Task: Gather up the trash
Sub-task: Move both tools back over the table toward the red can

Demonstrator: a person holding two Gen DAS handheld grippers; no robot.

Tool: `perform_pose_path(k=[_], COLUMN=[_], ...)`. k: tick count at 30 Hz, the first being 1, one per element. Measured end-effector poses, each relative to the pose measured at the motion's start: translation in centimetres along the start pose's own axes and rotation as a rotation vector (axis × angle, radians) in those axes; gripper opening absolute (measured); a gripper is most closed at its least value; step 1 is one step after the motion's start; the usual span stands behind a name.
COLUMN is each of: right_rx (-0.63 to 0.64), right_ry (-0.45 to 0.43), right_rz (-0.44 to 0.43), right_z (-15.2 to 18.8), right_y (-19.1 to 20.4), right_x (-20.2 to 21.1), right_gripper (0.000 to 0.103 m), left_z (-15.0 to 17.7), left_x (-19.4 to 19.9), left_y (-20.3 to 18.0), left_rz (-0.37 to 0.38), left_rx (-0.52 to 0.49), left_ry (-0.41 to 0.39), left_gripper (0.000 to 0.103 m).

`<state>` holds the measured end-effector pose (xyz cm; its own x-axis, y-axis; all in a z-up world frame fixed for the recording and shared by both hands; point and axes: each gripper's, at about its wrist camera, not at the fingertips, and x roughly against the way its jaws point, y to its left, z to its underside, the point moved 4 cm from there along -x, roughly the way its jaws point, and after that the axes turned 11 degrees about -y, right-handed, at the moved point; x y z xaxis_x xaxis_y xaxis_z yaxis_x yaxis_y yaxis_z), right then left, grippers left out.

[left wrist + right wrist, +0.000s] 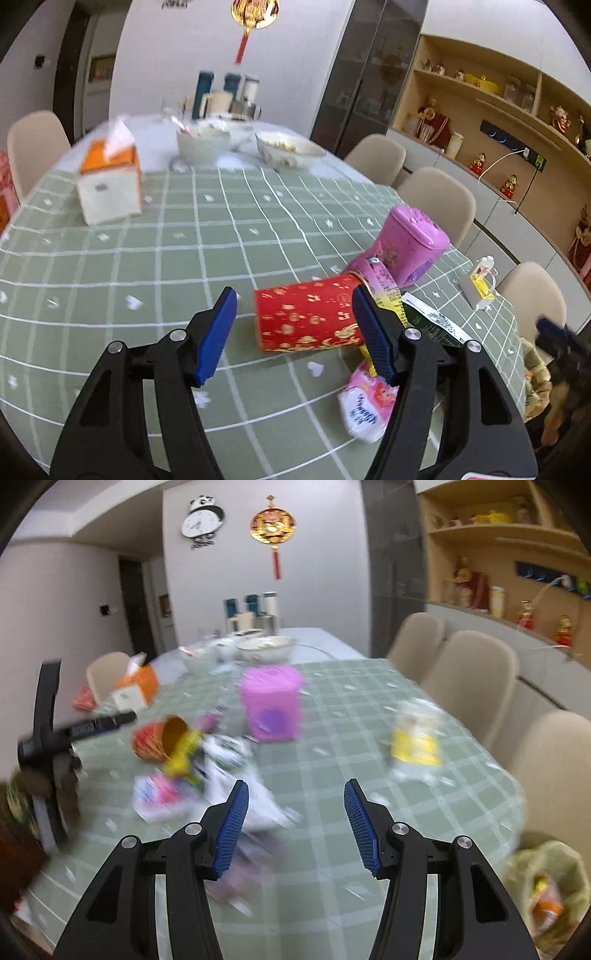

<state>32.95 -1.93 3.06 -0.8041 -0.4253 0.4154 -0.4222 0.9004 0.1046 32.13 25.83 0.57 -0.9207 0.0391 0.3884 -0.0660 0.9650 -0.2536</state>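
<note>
The left hand-held gripper [293,328] is hanging wide open with nothing in it, just near the red paper cup [308,317] that is lying on its side on the green checked surface [147,266]. The right hand-held gripper [295,823] is also spread open and empty, and wrappers [162,795] are sitting to its left beside a pink bin [271,701]. A bag [546,886] at the near right is holding some trash, so I think most is left.
</note>
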Motion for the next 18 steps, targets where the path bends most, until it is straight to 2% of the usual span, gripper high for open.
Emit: perform_pose_path(k=[3,6,9,12,14,17,18], right_rx=[0.013,0.025,0.061,0.067,0.075,0.091,0.1], right_ry=[0.02,0.047,0.075,0.143,0.174,0.166,0.166], right_rz=[-0.065,-0.132,-0.167,-0.192,-0.204,-0.28,-0.303], right_z=[-1.7,-2.5,-2.5,-1.1,-0.2,-0.1,-0.2], right_y=[4.0,7.8,10.7,12.8,13.6,15.0,15.5], right_x=[-4.3,-8.3,-11.2,-14.7,-16.0,-16.0,-15.6], right_gripper=[0.051,0.05,0.05,0.049,0.039,0.022,0.011], left_z=[-0.7,-1.4,-1.8,-2.3,-2.7,-3.2,-3.3], left_x=[1.0,1.5,1.5,1.9,2.5,3.4,3.5], left_y=[1.4,3.4,5.6,7.5,8.4,9.2,9.3], left_rz=[-0.031,-0.027,-0.065,-0.095,-0.096,-0.092,-0.091], left_rx=[-0.014,0.049,0.084,0.139,0.181,0.21,0.22], left_ry=[-0.065,-0.086,-0.092,-0.101,-0.119,-0.151,-0.155], left_gripper=[0.062,0.062,0.063,0.063,0.063,0.063,0.063])
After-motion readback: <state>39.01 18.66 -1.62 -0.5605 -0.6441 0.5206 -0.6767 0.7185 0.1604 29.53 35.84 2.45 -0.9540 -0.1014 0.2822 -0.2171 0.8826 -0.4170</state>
